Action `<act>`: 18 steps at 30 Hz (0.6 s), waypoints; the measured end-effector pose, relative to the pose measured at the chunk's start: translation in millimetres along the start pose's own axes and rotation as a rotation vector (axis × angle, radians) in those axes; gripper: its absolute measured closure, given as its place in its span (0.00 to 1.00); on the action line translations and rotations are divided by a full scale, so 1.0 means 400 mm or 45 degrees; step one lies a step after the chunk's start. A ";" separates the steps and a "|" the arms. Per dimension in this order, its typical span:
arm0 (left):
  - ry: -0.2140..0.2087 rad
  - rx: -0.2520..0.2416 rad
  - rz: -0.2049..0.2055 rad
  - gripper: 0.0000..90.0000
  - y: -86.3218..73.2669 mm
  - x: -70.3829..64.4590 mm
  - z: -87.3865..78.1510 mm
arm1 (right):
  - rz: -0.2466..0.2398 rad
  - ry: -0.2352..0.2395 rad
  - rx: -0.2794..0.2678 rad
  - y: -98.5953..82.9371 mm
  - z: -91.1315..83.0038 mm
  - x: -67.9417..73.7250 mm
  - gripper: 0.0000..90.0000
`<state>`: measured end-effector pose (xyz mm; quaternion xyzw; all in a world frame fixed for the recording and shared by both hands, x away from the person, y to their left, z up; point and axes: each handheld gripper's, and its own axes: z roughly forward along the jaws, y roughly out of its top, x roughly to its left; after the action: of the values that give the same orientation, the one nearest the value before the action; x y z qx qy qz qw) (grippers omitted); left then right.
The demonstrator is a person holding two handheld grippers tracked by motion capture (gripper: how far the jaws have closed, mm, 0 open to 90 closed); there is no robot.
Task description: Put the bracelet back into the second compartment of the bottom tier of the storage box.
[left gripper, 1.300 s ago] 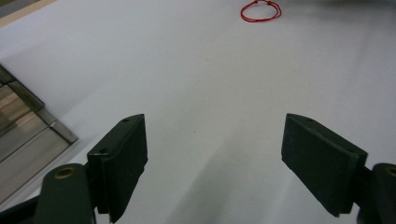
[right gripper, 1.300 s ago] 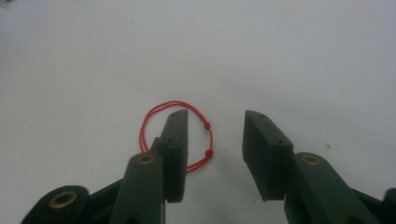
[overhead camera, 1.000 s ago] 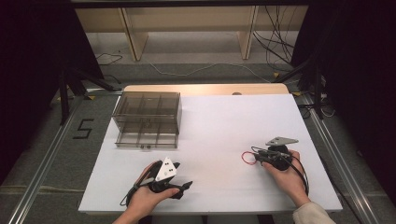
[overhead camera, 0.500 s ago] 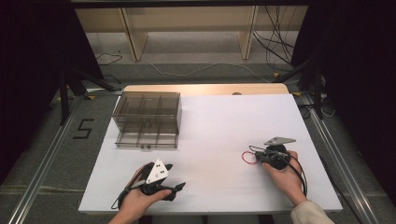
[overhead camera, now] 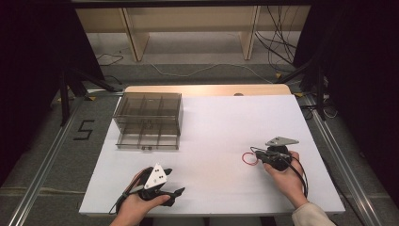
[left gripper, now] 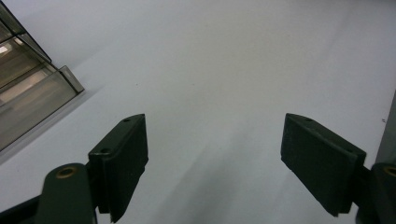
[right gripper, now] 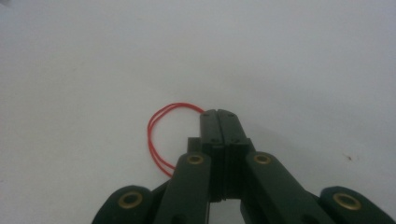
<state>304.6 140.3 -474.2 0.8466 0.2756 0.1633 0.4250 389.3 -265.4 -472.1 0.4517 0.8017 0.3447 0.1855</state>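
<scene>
Gleaming white table (overhead camera: 216,127), seemingly matte.

The white table (overhead camera: 221,127) is evenly and brightly lit amid dark surroundings, with both gripper views soft and slightly blurred.

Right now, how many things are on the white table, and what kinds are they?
Clear plastic drawer boxes: 1
Red rubber bands: 1, pinched in the right gripper
Black grippers held in hands: 2, the right one and the left gripper, whose jaws are wide apart
Total: 4
</scene>
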 end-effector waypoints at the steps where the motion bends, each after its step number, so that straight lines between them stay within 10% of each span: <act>1: -0.001 0.000 0.000 0.26 0.000 0.000 0.001 | 0.007 -0.001 -0.003 0.000 0.001 -0.002 1.00; 7: -0.008 0.004 0.003 0.26 0.001 -0.001 0.005 | 0.035 -0.006 0.051 -0.003 0.027 -0.016 0.85; 18: -0.005 0.001 -0.001 0.26 -0.001 0.002 0.004 | 0.000 -0.012 0.089 -0.002 0.039 -0.005 0.97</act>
<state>306.0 139.9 -475.4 0.8470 0.2751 0.1612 0.4252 399.5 -261.5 -483.7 0.4595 0.8124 0.3145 0.1733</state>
